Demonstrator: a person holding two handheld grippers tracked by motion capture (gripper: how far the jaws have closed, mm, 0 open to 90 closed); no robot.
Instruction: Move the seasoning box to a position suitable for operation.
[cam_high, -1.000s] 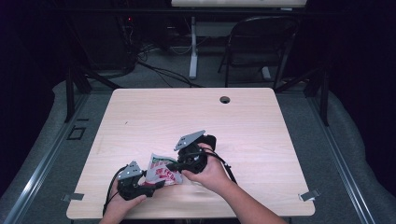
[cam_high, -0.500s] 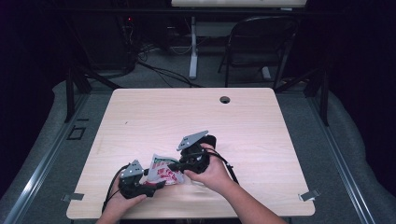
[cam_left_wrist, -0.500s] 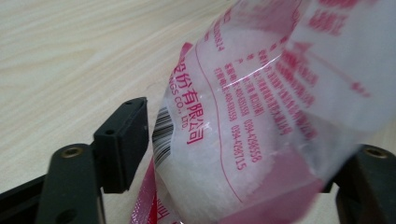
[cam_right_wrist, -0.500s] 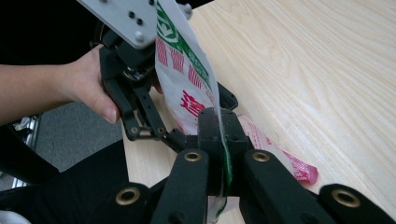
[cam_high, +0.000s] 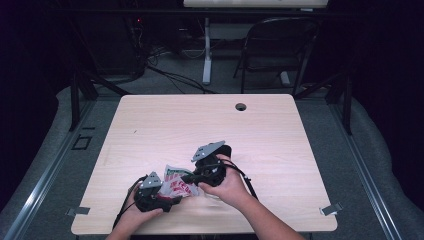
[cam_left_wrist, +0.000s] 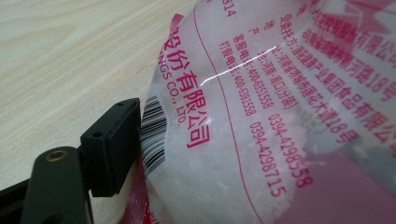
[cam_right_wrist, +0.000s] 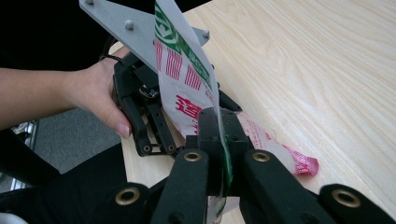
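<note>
Gripping plastic bag (cam_high: 176, 183) edge, right gripper (cam_right_wrist: 219, 144) jaws clamped; left gripper (cam_high: 172, 200) at lower left, jaw state unclear.

Packet (cam_left_wrist: 280, 116): thin plastic film, glossy — a bright glare streak crosses its translucent, creased face at frame centre; red print and a black barcode lie on it. Left gripper (cam_high: 152, 192) pad at lower left of its own view: matt black plastic, finely grained. Right gripper (cam_right_wrist: 219, 140): matt black plastic links with brass-coloured metal rivets. Table (cam_high: 165, 120): pale wood-grain top, smooth, low sheen. Plate (cam_right_wrist: 116, 23), upper left — flat grey metal.
</note>
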